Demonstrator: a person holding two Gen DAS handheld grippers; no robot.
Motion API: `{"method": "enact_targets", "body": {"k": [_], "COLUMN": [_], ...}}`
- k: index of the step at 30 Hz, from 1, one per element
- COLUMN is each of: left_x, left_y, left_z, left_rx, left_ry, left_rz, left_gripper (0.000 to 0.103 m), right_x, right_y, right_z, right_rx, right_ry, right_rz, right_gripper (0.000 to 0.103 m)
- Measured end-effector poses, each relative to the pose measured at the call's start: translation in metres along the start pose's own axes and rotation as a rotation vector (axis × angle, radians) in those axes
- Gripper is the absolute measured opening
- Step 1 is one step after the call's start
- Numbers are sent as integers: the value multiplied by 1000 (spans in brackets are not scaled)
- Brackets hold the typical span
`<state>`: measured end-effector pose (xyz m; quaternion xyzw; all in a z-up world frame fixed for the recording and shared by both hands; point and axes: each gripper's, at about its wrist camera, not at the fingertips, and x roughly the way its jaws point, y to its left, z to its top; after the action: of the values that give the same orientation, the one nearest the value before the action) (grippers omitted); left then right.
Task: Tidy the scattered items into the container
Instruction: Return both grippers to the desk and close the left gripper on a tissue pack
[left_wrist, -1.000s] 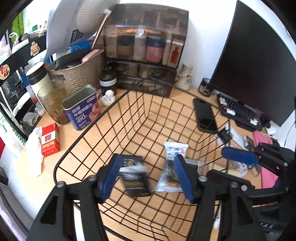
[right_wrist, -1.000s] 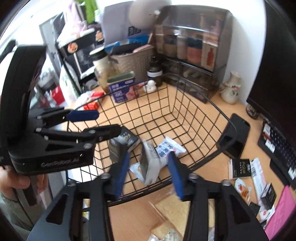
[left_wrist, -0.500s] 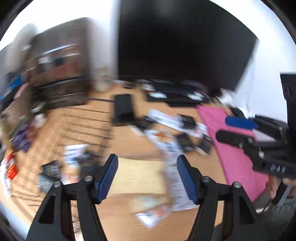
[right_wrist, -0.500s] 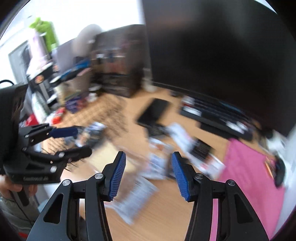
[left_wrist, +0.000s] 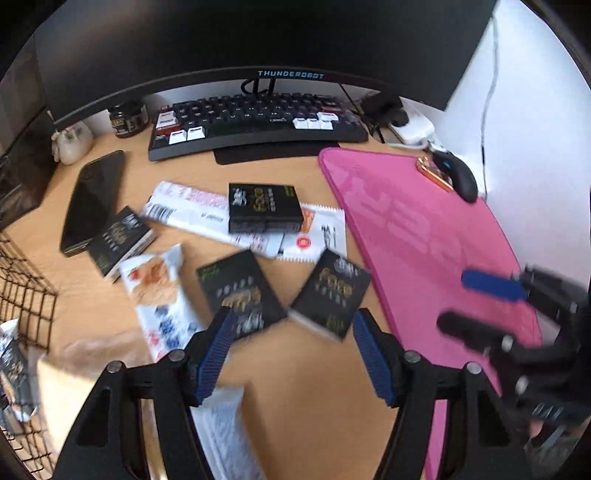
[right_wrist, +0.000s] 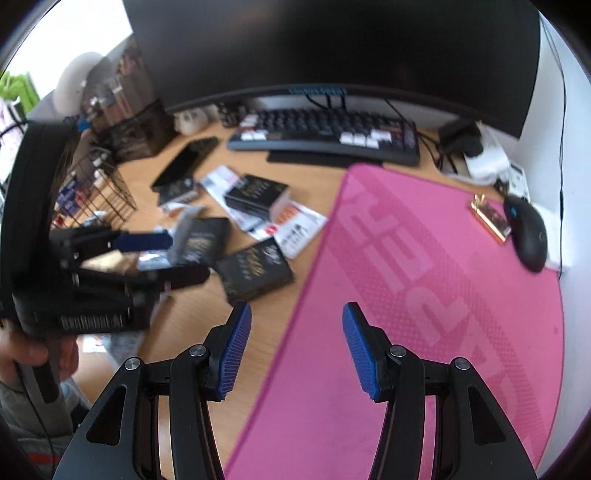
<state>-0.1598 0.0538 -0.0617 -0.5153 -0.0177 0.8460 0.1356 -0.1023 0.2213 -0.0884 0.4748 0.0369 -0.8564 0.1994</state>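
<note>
Scattered on the wooden desk lie two black packets (left_wrist: 240, 291) (left_wrist: 328, 295), a third black packet (left_wrist: 118, 240), a black box (left_wrist: 262, 208), a white snack bag (left_wrist: 159, 291) and a long white wrapper (left_wrist: 192, 210). The wire basket (left_wrist: 26, 295) shows at the far left and holds some packets. My left gripper (left_wrist: 293, 347) hovers open just short of the two near black packets, with nothing between its pads. My right gripper (right_wrist: 297, 347) is open and empty over the left edge of the pink mat (right_wrist: 424, 277), to the right of a black packet (right_wrist: 255, 267).
A phone (left_wrist: 92, 199) lies by the basket. The keyboard (left_wrist: 255, 118) and monitor stand at the back, and a mouse (left_wrist: 458, 173) sits on the mat's far right corner. Storage boxes (right_wrist: 129, 129) stand behind the basket (right_wrist: 99, 192). A hand (right_wrist: 29, 354) holds the left gripper.
Both grippers swung right, away from above the basket, where packets lay between their fingers, to the scattered items and the pink mat. Nothing is between their fingers now.
</note>
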Motion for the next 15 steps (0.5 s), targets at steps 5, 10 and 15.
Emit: {"method": "enact_targets", "body": {"k": [5,10,15], "left_x": [24,32,39], "left_y": [11,25,22], "left_z": [16,20,28], "left_rx": [-37,-59,-44], "left_ry": [29,26,30], "left_rz": [50,71,79], "left_gripper": [71,71,84], "right_x": [10,23,31], "right_y": [-12,-8,1], "right_z": [-2,4,10], "right_rx": [29,24,20], "right_ry": [9,29,33], "right_rz": [5,11,21], "right_gripper": [52,52,52]}}
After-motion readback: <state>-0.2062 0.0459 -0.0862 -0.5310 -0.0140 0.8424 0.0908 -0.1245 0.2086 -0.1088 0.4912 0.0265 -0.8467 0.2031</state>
